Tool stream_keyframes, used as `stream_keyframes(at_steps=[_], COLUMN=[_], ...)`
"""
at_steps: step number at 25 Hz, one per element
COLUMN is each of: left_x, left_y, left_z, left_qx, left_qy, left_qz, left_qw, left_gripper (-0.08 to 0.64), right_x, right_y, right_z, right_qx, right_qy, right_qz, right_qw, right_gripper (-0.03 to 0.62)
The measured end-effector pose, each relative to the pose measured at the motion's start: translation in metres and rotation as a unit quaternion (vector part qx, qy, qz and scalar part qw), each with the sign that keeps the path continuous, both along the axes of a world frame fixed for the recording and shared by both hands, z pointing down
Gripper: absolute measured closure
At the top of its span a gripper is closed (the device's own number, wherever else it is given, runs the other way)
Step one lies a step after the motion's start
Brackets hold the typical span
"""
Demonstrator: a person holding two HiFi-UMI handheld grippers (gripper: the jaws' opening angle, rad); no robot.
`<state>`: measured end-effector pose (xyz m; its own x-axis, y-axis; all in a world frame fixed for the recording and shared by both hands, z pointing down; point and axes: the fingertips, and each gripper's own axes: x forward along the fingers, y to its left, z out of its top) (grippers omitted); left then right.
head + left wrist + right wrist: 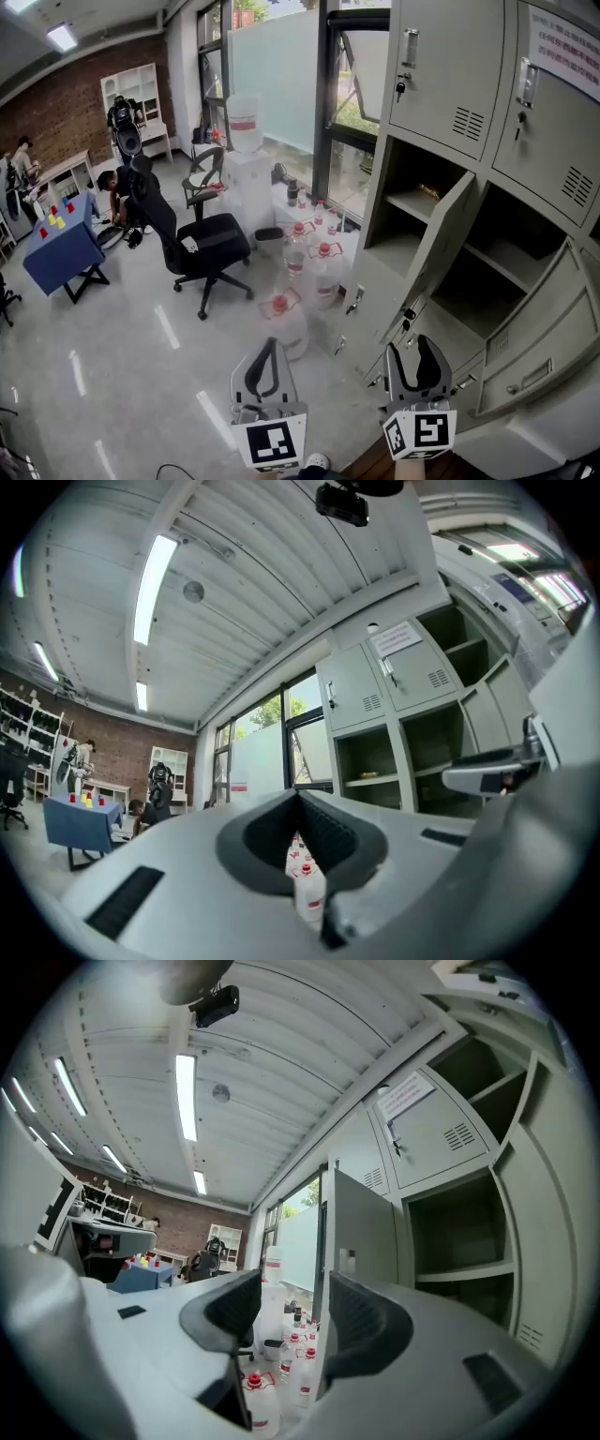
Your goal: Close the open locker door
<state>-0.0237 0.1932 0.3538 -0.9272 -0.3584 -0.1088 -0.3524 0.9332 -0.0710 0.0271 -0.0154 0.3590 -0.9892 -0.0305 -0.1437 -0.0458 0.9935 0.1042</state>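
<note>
Clearly the closing has not begun. In the head view the open locker door (pixel 433 246) stands swung out toward the room, right of the frame's centre, with its compartment bare behind it. The right claw (pixel 417 352) sits at the lower right, just under the door's lower corner, near it but, as far as I can tell, not touching. The left claw (pixel 267 349) is at the lower centre, above the floor and well apart from the door. A second door (pixel 536 349) is also open at the far right.

In the left gripper view the left claw has its jaws together at the tips and holds nothing. Water bottles (pixel 307 881) show behind it, and the lockers fill the right half.

In the right gripper view the right claw has its jaws wide apart, with nothing held. The door's free edge rises in the gap, farther off. I judge that the approach is in hand. Next, this claw should meet the door's outer face and push it toward its frame.
</note>
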Motion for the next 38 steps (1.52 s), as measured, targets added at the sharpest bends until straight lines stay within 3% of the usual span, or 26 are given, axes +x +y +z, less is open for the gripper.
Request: stream_keyframes(at_steps=[12,24,38], left_x=[-0.049,-0.087,-0.144], left_y=[-0.043,-0.055,-0.08], left_z=[0.007,0.014,0.015], left_qx=[-0.002,-0.011,-0.01], left_qy=[0.004,0.016,0.018], left_qz=[0.013,0.032,0.07], left_qw=[0.9999,0.9993,0.9973], left_gripper=[0.56,0.56,0.56], right_x=[-0.05,-0.083,-0.127], right_y=[-0.038,-0.057,-0.054], right_z=[0.005,0.02,0.024], right_qx=[-0.008,-0.012,-0.011], right_qy=[0.004,0.024,0.023], right_qz=[-0.005,0.026,0.039], right_qw=[1.0,0.999,0.999], right_gripper=[0.356,0.37,0.437])
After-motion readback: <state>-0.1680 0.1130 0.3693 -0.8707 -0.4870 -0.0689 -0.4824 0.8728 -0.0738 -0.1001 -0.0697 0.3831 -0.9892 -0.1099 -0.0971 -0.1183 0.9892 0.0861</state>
